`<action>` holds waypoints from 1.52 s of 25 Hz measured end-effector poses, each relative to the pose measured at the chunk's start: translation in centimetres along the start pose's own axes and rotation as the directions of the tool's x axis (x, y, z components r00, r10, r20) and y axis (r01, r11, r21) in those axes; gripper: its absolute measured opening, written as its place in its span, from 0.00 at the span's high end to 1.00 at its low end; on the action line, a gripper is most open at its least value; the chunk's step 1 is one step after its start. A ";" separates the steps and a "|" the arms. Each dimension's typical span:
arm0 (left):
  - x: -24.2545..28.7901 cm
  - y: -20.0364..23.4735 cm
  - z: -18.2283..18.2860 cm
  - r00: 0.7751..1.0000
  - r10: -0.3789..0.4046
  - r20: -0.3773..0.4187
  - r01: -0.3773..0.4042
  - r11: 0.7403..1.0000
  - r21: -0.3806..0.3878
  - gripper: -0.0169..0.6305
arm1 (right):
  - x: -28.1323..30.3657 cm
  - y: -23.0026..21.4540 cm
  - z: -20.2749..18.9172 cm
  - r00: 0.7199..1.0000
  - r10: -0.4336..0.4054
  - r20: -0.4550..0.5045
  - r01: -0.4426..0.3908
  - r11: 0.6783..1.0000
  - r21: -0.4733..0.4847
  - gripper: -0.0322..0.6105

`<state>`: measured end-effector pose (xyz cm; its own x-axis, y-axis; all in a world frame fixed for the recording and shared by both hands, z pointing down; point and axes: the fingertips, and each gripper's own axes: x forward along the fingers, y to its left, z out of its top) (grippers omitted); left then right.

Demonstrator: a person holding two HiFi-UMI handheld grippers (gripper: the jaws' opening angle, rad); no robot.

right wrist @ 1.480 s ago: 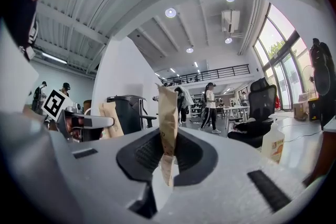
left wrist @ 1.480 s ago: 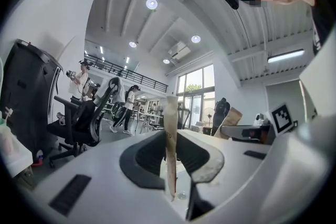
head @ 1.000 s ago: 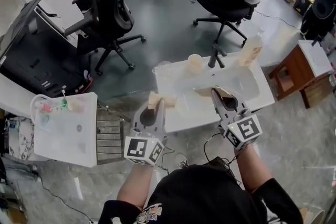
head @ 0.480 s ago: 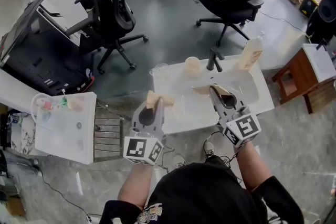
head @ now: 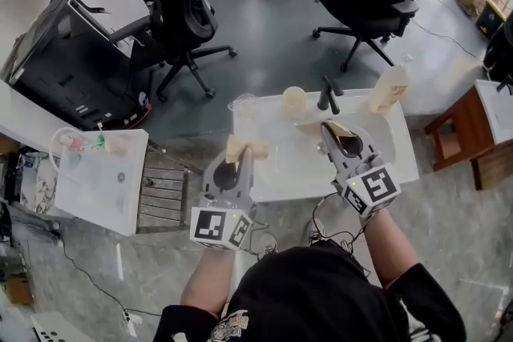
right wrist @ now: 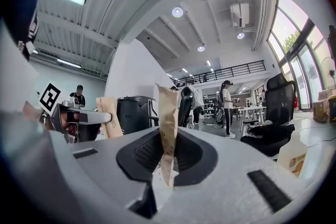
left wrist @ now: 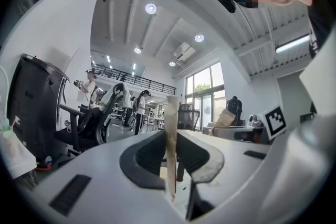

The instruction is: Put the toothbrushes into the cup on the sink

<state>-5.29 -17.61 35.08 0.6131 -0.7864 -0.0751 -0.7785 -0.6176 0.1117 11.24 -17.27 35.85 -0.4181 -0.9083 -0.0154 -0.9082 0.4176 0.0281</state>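
My left gripper (head: 239, 154) is clamped narrowly on a paper toothbrush packet (left wrist: 171, 131), and my right gripper (head: 329, 132) on a second toothbrush packet (right wrist: 167, 113). Both are over the white sink (head: 276, 172). The cup (head: 295, 100) stands at the far edge, left of the faucet (head: 327, 94).

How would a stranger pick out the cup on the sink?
Find the white sink ahead of the person. At its far edge, just left of the dark tap, stands the cup: short, round, cream, unlike the tall bottle right of the tap.
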 end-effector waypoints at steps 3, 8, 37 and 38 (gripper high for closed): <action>0.3 -0.3 0.2 1.000 0.022 -0.010 -0.022 1.000 0.008 0.89 | 0.4 -0.5 -0.2 1.000 0.019 -0.003 -0.019 1.000 -0.003 0.88; 0.5 -1.0 0.4 0.999 0.040 -0.015 -0.039 0.999 0.016 0.89 | 1.3 -1.4 -0.2 0.999 0.037 -0.001 -0.037 0.999 -0.015 0.88; -0.4 0.6 -1.9 0.991 0.116 -0.070 -0.115 0.993 0.014 0.89 | 13.1 -7.3 -8.1 0.991 0.023 -0.135 -0.029 0.999 -0.043 0.88; -0.4 0.7 -2.0 0.990 0.120 -0.073 -0.120 0.993 0.013 0.89 | 13.5 -7.5 -8.6 0.989 0.022 -0.144 -0.028 0.999 -0.043 0.88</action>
<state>-5.86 -17.71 37.20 0.5232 -0.8522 0.0109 -0.8479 -0.5192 0.1073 12.56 -32.93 44.06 -0.4308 -0.8931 0.1296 -0.8943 0.4417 0.0717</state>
